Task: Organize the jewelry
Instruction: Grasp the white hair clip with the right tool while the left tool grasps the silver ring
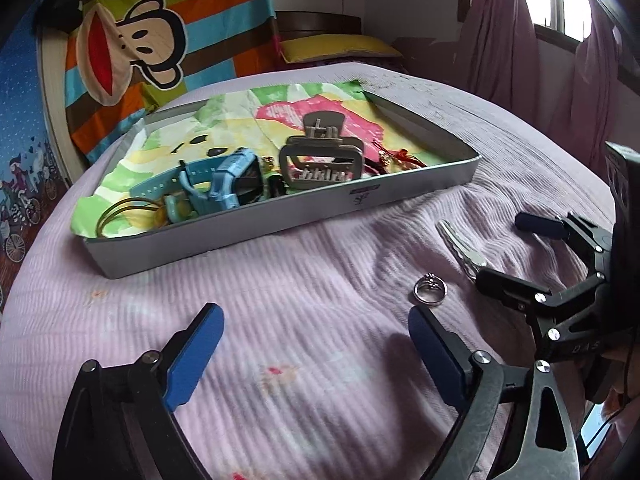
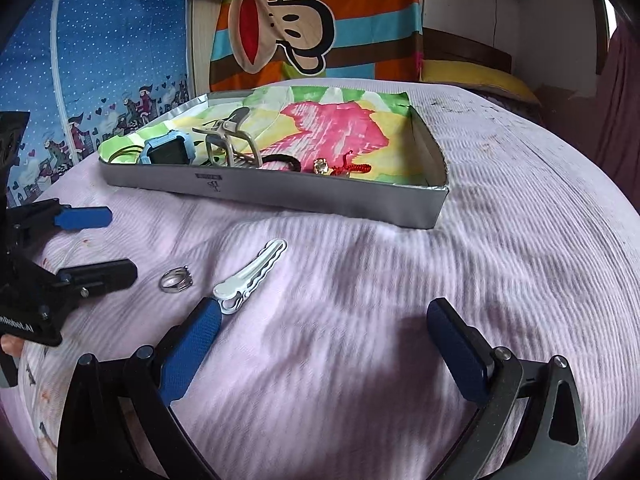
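Note:
A silver ring (image 1: 430, 289) (image 2: 176, 279) and a white hair clip (image 1: 460, 246) (image 2: 252, 276) lie on the pink bedspread in front of a shallow grey tray (image 1: 280, 220) (image 2: 300, 194). Inside the tray are a blue watch (image 1: 224, 178) (image 2: 168, 152), a grey claw clip (image 1: 320, 156) (image 2: 228, 140), a yellow hair tie (image 1: 128, 212), a black hair tie (image 2: 284, 160) and a red cord charm (image 1: 396, 158) (image 2: 344, 168). My left gripper (image 1: 316, 344) (image 2: 104, 246) stands open, left of the ring. My right gripper (image 2: 324, 344) (image 1: 516, 256) is open and empty, its left fingertip (image 2: 200, 328) at the clip's near end.
The tray is lined with a green, yellow and pink cloth (image 2: 340, 128). A striped monkey towel (image 1: 132, 52) hangs behind the bed, with a yellow pillow (image 1: 340, 46) beside it and pink curtains (image 1: 500, 36) at the window. Bare ribbed bedspread (image 2: 520, 240) stretches to the right of the tray.

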A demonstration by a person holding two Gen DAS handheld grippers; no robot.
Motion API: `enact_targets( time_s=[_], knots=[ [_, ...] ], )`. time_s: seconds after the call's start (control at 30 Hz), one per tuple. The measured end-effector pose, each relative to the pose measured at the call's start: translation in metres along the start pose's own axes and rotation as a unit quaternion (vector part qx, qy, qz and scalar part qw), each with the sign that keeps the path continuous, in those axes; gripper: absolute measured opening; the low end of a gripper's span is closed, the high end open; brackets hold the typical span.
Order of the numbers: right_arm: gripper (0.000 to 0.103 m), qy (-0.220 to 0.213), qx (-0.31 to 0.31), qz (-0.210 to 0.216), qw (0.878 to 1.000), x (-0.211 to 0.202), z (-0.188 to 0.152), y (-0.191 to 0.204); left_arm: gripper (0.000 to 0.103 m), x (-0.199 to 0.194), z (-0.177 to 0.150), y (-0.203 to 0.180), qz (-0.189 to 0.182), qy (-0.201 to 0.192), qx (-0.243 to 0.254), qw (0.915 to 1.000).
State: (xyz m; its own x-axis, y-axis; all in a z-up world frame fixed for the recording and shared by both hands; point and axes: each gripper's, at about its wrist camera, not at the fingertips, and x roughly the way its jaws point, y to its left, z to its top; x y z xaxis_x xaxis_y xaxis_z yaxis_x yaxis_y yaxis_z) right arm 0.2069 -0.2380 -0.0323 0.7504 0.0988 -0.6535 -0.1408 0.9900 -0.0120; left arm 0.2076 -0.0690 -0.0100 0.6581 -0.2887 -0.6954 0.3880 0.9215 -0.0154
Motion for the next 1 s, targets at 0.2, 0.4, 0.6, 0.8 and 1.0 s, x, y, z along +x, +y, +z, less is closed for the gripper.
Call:
enact_targets(
  time_s=[0.2,0.4,0.6,0.8,1.0],
  knots=[
    [0.086,0.0,-0.005,0.013,1.0,0.004,0.004,-0.001,0.077,0.005,0.002,-0.006,-0.03,0.008,0.012,0.9995],
    [0.077,0.001,0.003,0.035,0.999,0.008,0.005,-0.004,0.062,0.011,0.007,-0.011,-0.079,0.016,0.012,0.9967],
    [0.07,0.002,0.017,0.049,0.999,0.013,0.005,-0.012,0.049,0.019,0.011,-0.016,-0.126,0.028,0.003,0.9916],
    [0.068,-0.002,0.024,0.068,0.997,0.015,0.005,-0.015,0.038,0.03,0.014,-0.022,-0.141,0.041,-0.002,0.9891],
    [0.066,-0.003,0.024,0.092,0.996,0.018,0.01,-0.012,0.024,0.037,0.018,-0.02,-0.135,0.044,-0.019,0.9897]
  ],
)
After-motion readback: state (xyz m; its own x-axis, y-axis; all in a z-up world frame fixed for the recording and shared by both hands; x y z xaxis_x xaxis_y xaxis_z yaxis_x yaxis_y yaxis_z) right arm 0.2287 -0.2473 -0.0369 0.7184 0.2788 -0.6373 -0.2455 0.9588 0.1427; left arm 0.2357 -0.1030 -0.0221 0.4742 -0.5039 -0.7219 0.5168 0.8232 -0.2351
